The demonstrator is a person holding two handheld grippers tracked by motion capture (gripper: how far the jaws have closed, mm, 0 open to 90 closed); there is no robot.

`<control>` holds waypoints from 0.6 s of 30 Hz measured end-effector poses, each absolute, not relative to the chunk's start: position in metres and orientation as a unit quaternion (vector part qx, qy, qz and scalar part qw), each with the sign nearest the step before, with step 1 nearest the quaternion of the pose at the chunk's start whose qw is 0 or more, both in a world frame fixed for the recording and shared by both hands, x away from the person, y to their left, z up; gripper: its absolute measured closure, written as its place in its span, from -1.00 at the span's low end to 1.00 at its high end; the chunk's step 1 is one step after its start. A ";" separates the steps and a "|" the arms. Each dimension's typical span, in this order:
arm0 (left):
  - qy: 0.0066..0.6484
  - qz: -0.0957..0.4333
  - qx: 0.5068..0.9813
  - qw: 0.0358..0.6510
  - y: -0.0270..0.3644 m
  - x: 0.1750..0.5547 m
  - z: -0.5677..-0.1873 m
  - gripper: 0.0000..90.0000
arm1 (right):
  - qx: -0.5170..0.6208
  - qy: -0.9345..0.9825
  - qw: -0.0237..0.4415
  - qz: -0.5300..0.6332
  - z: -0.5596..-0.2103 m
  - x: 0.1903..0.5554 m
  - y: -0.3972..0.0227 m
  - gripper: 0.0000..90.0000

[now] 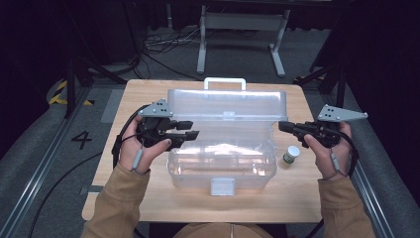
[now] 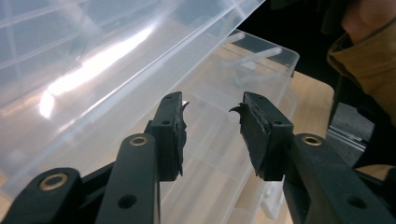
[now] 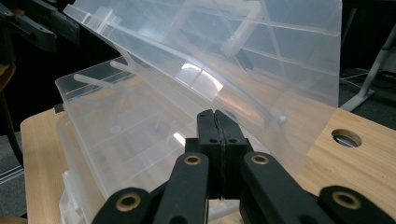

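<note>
- Grey carpet and dark stands surround the wooden table [image 1: 148, 198] I work at, with loose cables on the floor beyond its far edge.
- Between my two hands sits a clear plastic box [image 1: 220, 166], its latch facing me and its lid [image 1: 228, 105] standing open, tilted back toward the white handle [image 1: 225, 82].
- My left gripper [image 1: 190, 130] hangs at the box's left end, pointing across toward my right hand.
- In the left gripper view its jaws stand about half apart with nothing between them; the pads [image 2: 173, 135] touch no plastic, the lid slopes above and to their left, and the open tub lies straight ahead of them.
- My right gripper [image 1: 283, 126] rests at the box's right end, pointing back toward my left hand.
- Its jaws are pressed flat together, pad against pad, gripping nothing; in the right gripper view their tips sit just in front of the lid's lower edge, though I cannot tell whether they touch it.
- Just below and inward of my right gripper, a small white-capped bottle [image 1: 291, 154] stands upright on the table, beside the box's right end and apart from it.
- Beyond the right jaws, off to their right, the tabletop has a round hole [image 3: 346, 137].
</note>
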State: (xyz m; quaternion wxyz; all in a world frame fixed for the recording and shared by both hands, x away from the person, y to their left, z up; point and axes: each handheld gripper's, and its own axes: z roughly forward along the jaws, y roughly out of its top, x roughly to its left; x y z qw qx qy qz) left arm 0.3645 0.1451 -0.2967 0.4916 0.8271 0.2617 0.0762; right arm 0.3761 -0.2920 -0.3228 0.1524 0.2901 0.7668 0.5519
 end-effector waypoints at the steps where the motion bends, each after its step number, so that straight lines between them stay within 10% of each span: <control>1: 0.263 0.073 0.824 0.496 0.146 0.365 -0.300 0.39 | 0.290 0.766 0.154 0.553 -0.323 0.376 -0.292 1.00; 18: 0.355 0.122 0.782 0.498 0.165 0.378 -0.331 0.93 | 0.288 0.764 0.165 0.553 -0.325 0.377 -0.292 1.00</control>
